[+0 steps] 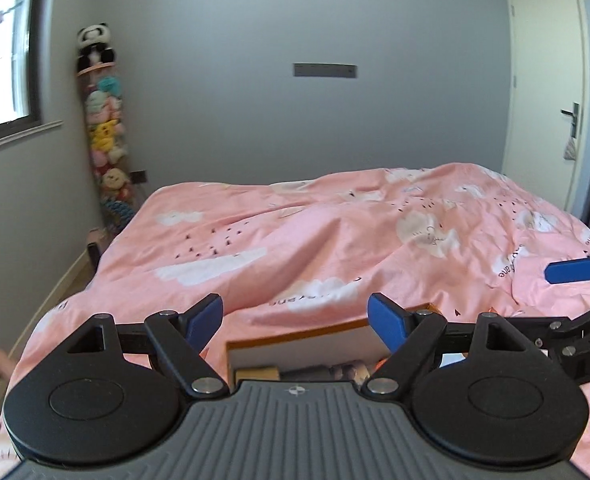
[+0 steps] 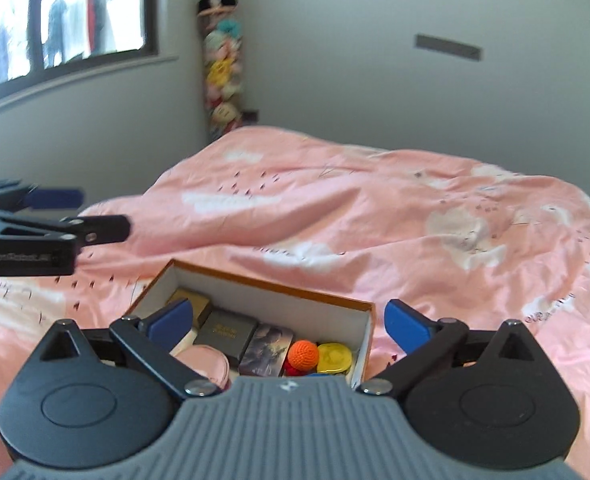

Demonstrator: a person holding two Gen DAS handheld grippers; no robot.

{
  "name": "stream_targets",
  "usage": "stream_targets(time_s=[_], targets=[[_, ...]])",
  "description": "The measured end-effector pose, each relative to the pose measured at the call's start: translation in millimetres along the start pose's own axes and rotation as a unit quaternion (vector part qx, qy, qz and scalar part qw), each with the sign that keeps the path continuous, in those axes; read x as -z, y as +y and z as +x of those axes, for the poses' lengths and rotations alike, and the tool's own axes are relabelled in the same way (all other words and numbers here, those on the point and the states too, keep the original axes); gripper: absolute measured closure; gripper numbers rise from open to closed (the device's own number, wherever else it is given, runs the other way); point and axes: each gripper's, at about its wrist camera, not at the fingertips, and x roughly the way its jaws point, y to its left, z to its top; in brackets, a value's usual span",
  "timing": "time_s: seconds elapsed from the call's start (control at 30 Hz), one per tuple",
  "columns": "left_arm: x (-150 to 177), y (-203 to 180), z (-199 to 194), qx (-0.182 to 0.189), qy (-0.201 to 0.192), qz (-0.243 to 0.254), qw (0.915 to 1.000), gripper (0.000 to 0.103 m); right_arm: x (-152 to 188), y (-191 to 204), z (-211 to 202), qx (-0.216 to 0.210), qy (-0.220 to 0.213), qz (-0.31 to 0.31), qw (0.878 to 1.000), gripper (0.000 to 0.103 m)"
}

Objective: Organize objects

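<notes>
An open box with an orange rim and white inner walls point(image 2: 279, 304) lies on the pink bed. It holds several things: a dark grey case point(image 2: 225, 334), a picture card box point(image 2: 266, 350), an orange knitted ball point(image 2: 303, 354), a yellow round tin point(image 2: 335, 357), a pink pouch point(image 2: 209, 362) and a gold box point(image 2: 189, 300). My right gripper point(image 2: 289, 320) is open and empty above the box's near side. My left gripper point(image 1: 295, 316) is open and empty above the box point(image 1: 295, 334); it also shows in the right wrist view point(image 2: 55, 210).
The pink quilt with cloud prints point(image 1: 335, 232) covers the bed. A tall column of plush toys point(image 1: 105, 132) stands in the far corner. A window point(image 2: 55, 20) is on the left wall and a white door point(image 1: 547, 88) at the far right.
</notes>
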Motion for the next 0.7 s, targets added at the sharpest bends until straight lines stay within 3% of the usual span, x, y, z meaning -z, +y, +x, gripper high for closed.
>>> stream_targets(time_s=[0.17,0.27,0.7], targets=[[31,-7,-21,-0.035,-0.011,-0.017,0.9992,0.008,27,10,-17,-0.002,-0.026,0.042,0.999,0.001],[49,-5,-28,-0.035,0.0,-0.038,0.9987,0.008,42,16,-25,-0.01,-0.03,0.065,0.997,0.001],[105,-5,-30,-0.05,0.031,-0.049,0.997,0.008,91,46,-34,0.088,-0.077,0.06,0.991,0.001]])
